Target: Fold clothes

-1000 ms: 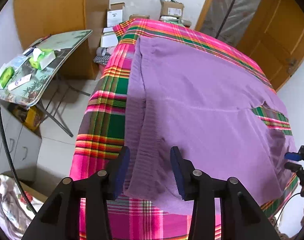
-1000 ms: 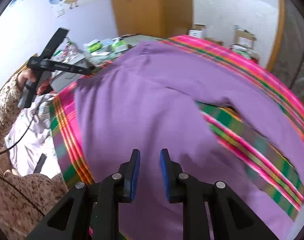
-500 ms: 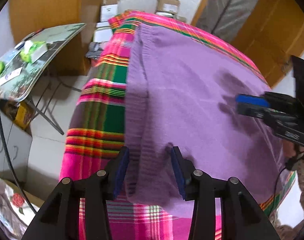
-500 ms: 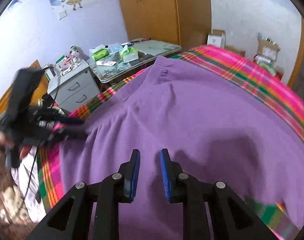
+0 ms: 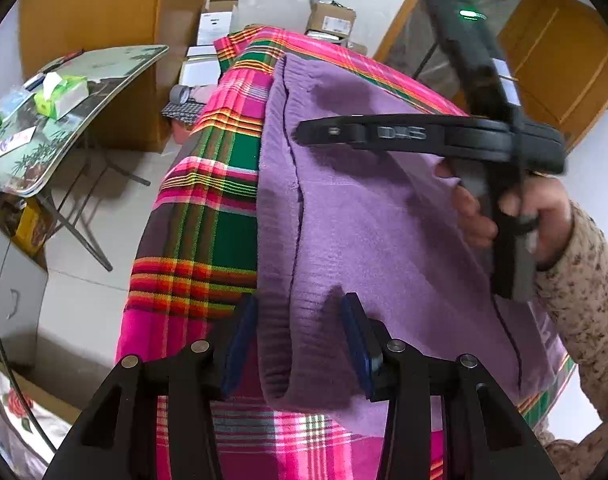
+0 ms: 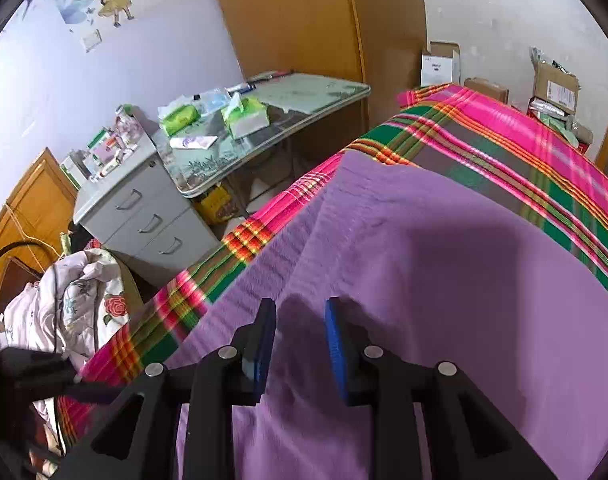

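Right gripper [image 6: 299, 346], hand [image 5: 515, 216] visible only from the left wrist

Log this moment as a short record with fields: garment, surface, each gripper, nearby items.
garment: purple knit sweater, spread flat, one side folded over along a lengthwise crease
surface: plaid cloth in pink, green and orange, under the sweater
left gripper: open, fingers either side of the sweater's ribbed edge
right gripper: open, low over the sweater; whether it touches cannot be told
right hand: gripping the right gripper's handle, patterned sleeve visible
nearby: folding table with tissue boxes; grey drawer cabinet
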The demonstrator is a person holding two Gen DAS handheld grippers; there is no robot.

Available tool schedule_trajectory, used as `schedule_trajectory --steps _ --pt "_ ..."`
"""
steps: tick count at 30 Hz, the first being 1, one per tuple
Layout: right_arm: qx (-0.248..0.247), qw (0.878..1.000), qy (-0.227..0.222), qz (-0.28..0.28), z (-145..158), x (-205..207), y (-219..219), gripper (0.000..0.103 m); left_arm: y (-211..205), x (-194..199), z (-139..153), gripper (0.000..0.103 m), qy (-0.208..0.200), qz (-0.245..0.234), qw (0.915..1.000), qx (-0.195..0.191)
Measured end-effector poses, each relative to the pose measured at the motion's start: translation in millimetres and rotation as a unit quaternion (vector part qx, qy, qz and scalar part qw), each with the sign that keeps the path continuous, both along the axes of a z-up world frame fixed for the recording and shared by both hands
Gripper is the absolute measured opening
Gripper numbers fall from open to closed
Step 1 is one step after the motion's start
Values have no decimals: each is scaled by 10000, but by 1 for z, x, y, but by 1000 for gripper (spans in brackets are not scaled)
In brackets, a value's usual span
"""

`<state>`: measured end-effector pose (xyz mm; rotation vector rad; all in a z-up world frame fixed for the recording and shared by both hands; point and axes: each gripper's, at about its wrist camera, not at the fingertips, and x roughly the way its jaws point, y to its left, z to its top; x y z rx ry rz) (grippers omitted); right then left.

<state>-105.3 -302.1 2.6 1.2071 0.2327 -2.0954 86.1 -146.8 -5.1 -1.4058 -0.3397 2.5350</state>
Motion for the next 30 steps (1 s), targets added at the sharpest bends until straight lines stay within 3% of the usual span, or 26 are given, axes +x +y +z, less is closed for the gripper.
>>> schedule_trajectory --steps 5,8,13,18,23,25,30 --pt "89 9998 -44 -176 -5 -8 -10 28 16 -4 8 45 333 -106 9982 -486" --pt "58 9994 -194 -270 -4 -12 -9 28 25 -9 19 45 641 -214 9967 -443" --pt "130 9994 -137 -286 -4 -14 -14 28 28 -30 9 45 354 -308 9982 -360" --pt "11 9990 -234 -392 -4 -20 -13 26 27 -42 4 45 160 -297 9994 3" --pt "205 9992 -43 -335 -3 -17 -18 21 23 -49 0 22 -4 -204 9996 218" --pt "236 9994 55 -261 -2 -14 -21 10 18 -46 2 10 50 -161 9995 283" --pt "235 9994 135 -226 1 -10 -24 8 5 -35 8 7 224 -59 9988 431"
